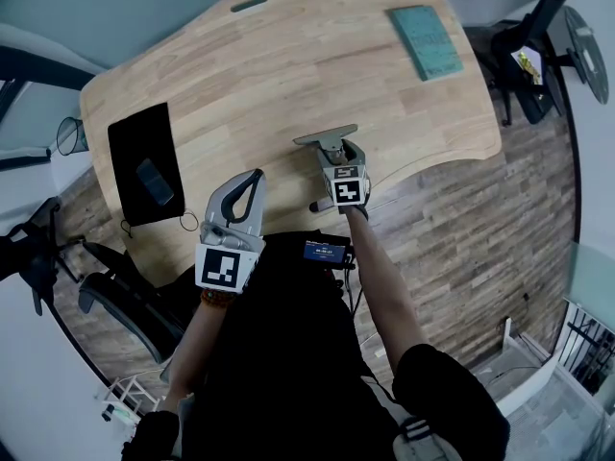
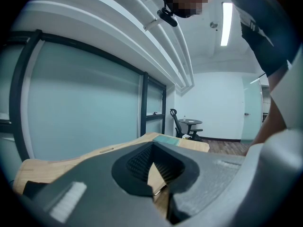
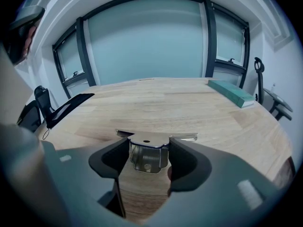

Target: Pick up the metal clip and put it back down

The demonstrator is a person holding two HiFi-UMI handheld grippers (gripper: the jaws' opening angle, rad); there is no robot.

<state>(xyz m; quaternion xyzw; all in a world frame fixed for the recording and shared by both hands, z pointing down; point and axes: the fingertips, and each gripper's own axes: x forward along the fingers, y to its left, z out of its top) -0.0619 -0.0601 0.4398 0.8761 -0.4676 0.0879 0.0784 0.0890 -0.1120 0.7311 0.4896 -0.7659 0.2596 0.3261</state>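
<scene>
**Metal clip (image 3: pixel 147 159) pinched in the right hand-held gripper (image 3: pixel 148 146) near the front edge of the bench (image 1: pixel 288 65)**

Both jaws of the right hand-held gripper press against the two sides of the clip's sprung body. The clip's flat plate spreads out just past the jaw tips, and a small hole shows in its top. Seen from the head view, the metal clip (image 1: pixel 327 138) sits over the wood close to the near edge of the bench, roughly midway along it, with the right hand-held gripper (image 1: pixel 333 152) reaching in from the person's side. Bare grain shows beneath the clip, but whether it rests on the wood or hangs just clear of it cannot be told.

The left hand-held gripper (image 1: pixel 257 175) is held at the near edge, to the left of the right one and apart from the clip. Its own view shows the jaws drawn together at the tips, with only a thin wedge of wood visible between the pads (image 2: pixel 166 170) and nothing gripped.

A black mat (image 1: pixel 133 147) lies toward the left end of the bench with a phone (image 1: pixel 154 181) on it. A teal pad (image 1: pixel 426 40) lies flat at the far right corner. An oval slot (image 1: pixel 249 4) is cut near the far edge. An office chair (image 1: pixel 524 60) stands on the floor beyond the right end.
</scene>
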